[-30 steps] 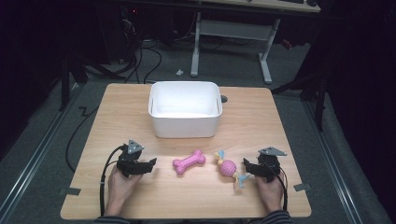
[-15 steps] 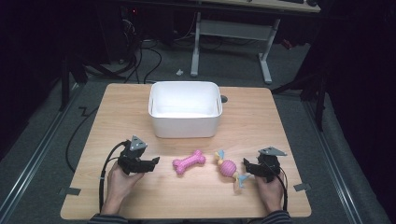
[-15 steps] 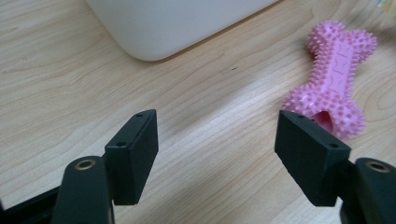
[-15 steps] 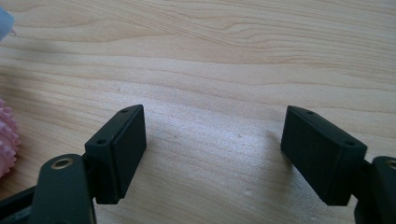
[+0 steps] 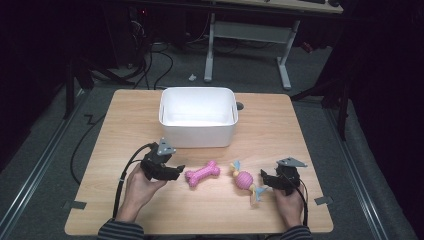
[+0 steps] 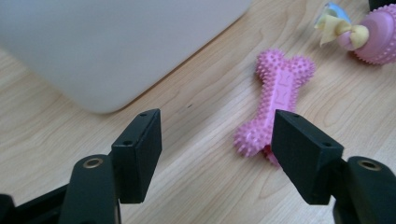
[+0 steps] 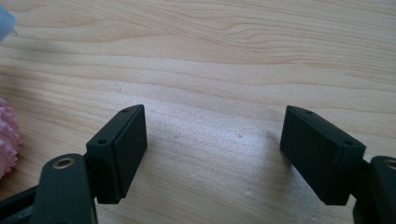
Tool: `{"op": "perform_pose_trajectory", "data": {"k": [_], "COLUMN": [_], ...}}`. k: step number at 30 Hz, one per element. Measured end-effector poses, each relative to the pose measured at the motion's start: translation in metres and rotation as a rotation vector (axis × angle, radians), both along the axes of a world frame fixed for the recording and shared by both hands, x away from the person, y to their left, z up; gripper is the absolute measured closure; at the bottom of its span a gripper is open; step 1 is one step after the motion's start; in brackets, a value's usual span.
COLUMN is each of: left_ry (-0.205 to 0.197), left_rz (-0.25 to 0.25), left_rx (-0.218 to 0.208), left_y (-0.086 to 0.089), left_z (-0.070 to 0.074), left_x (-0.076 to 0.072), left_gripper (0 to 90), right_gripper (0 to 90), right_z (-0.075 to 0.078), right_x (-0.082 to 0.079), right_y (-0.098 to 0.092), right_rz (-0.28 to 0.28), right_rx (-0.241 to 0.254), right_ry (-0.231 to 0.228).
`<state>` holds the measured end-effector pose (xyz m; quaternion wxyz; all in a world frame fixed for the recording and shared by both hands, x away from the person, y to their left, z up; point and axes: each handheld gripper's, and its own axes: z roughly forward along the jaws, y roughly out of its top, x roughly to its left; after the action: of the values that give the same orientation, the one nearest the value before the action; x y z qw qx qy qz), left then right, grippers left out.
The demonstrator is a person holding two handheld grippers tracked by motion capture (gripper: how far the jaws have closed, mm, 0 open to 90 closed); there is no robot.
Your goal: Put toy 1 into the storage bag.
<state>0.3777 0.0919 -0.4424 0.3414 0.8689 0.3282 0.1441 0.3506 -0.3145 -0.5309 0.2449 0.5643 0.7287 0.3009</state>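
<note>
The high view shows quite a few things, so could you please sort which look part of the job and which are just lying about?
Likely in play:
pink spiky bone
pink ball toy
white bin
left gripper, open
right gripper, open

Just there:
floor cables
desk legs

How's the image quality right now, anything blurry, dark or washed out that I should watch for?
High view: table evenly lit, surroundings nearly black, tub bright but readable. Left gripper view: bone toy sharp, tub wall soft and washed out, ball toy slightly soft. Right gripper view: wood grain clear, a mild sheen between the jaws, pink toy edge cut off.
</note>
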Motion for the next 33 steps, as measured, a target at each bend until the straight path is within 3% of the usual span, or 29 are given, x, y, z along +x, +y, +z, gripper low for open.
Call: {"op": "perform_pose_trajectory", "data": {"k": [9,12,20,33], "left_ry": [0.016,0.02,0.072,0.122], "left_rz": [-0.064,-0.103,-0.162,-0.198], "left_rx": [0.025,0.056,0.111,0.169], "left_y": [-0.024,-0.04,-0.066,-0.089], "left_z": [0.005,0.004,-0.011,-0.031], "left_x": [0.006,0.009,0.018,0.024], "left_gripper": [35.8,39.2,39.5,40.8], "right_gripper": [23.2,23.2,23.3,23.3], "right_z": [0.0,0.0,0.0,0.0], "right_x": [0.0,0.0,0.0,0.0], "right_y": [0.0,0.0,0.0,0.0], "right_rz": [0.002,0.003,0.004,0.007], "right_rx": [-0.001,0.0,0.0,0.0], "right_ry": [-0.001,0.0,0.0,0.0]}}
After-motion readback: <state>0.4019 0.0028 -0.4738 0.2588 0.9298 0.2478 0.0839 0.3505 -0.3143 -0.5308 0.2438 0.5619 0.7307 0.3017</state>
